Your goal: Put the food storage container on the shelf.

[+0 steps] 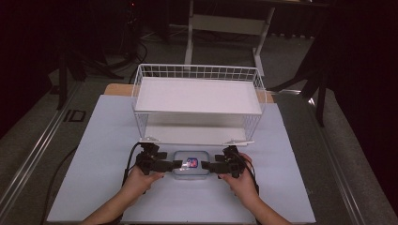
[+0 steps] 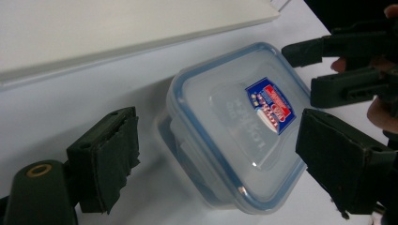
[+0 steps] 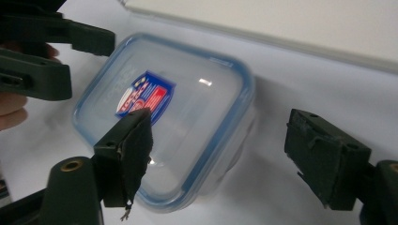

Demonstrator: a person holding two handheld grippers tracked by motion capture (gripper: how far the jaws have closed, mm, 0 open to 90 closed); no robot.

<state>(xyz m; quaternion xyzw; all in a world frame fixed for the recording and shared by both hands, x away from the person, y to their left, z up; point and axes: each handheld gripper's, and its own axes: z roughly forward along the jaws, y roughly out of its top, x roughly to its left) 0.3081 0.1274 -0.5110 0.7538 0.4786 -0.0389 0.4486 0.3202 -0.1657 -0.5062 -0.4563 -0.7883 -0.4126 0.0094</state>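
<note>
A clear plastic container (image 1: 190, 168) with a blue-rimmed lid and a red and blue label sits on the pale table, just in front of a white wire rack (image 1: 141, 101). My left gripper (image 1: 172, 164) is at its left end and my right gripper (image 1: 209, 167) at its right end, tips facing each other. In the left gripper view the left gripper (image 2: 223, 161) is open, its jaws straddling the container (image 2: 225, 136). The right gripper (image 3: 227, 157) is open too, its jaws set wide around a corner of the container (image 3: 187, 112).
The rack has two flat white shelves, upper (image 1: 197, 96) and lower (image 1: 195, 135), both bare, with the open front facing me. The pale table surface (image 1: 101, 150) spreads wide left and right of the container. Dark floor, stands and cables lie beyond the table.
</note>
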